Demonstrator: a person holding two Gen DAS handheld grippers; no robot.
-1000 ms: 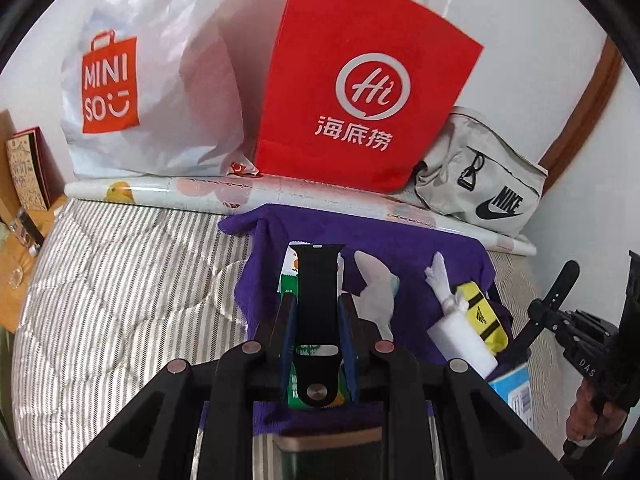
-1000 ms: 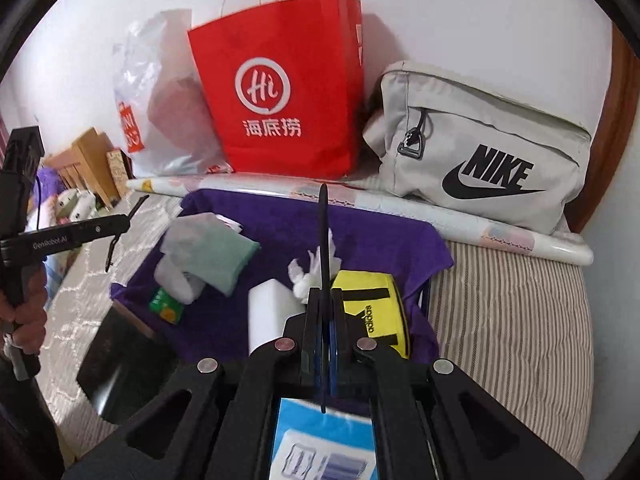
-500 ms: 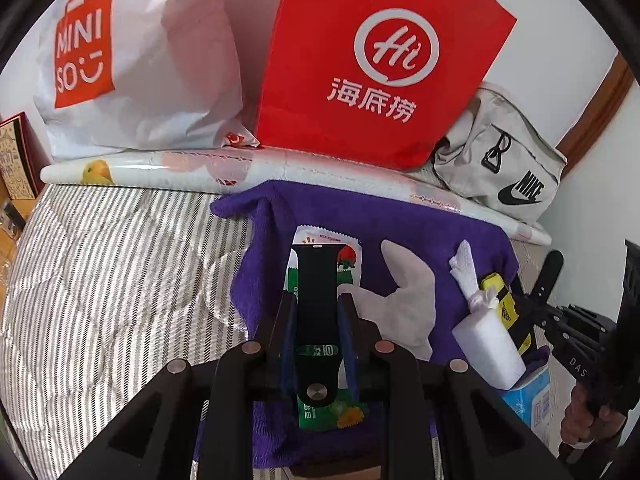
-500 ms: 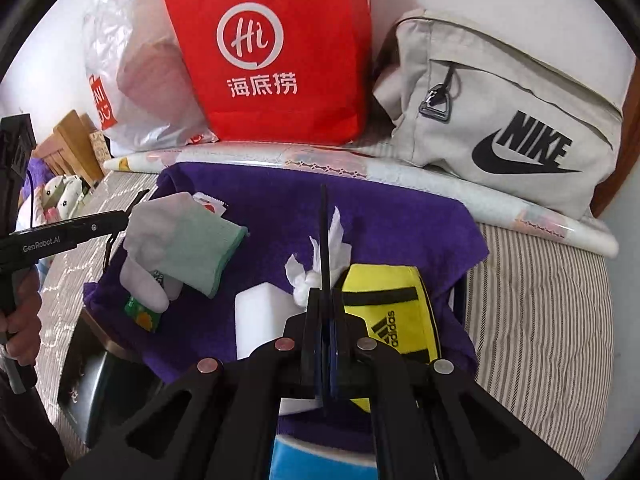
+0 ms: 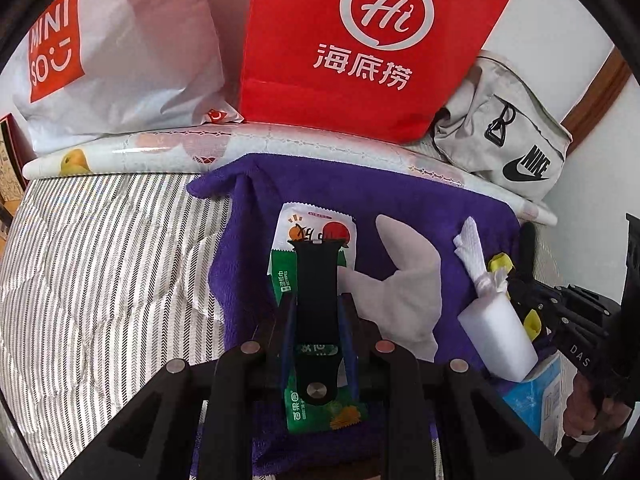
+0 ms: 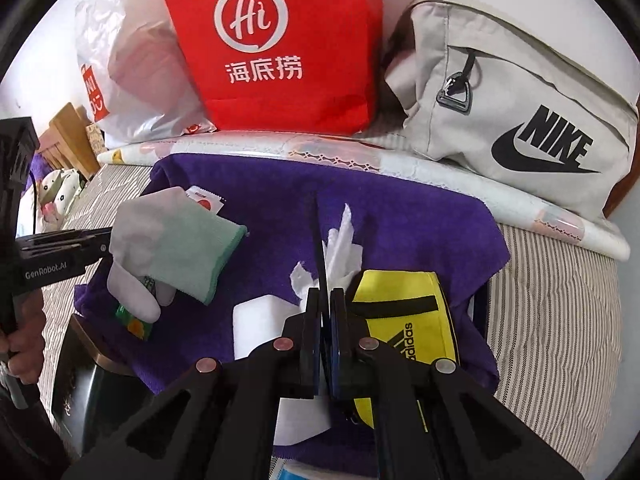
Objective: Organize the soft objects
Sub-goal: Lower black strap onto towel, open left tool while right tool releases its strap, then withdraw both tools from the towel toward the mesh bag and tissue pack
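Note:
My left gripper (image 5: 316,300) is shut on a wide black watch strap (image 5: 316,268) with a metal stud, held just above a green and white wipes packet (image 5: 310,224) on the purple towel (image 5: 400,196). My right gripper (image 6: 326,292) is shut on a thin black strap (image 6: 320,236) seen edge-on, standing up between its fingers. Under it lie a white foam block (image 6: 260,320), a twisted white tissue (image 6: 340,240) and a yellow Adidas pouch (image 6: 404,320). A white glove (image 6: 172,240) with a green cuff lies at the towel's left, next to the left gripper (image 6: 80,240).
A red paper bag (image 5: 360,40), a white Miniso bag (image 5: 120,48) and a grey Nike bag (image 6: 520,100) stand along the wall behind a rolled printed sheet (image 5: 160,148). Striped quilt (image 5: 100,260) lies left of the towel. A black box (image 6: 80,380) sits under the towel's near corner.
Both grippers have sunk and moved in towards the purple towel, so its objects look larger. Each still grips its strap as before.

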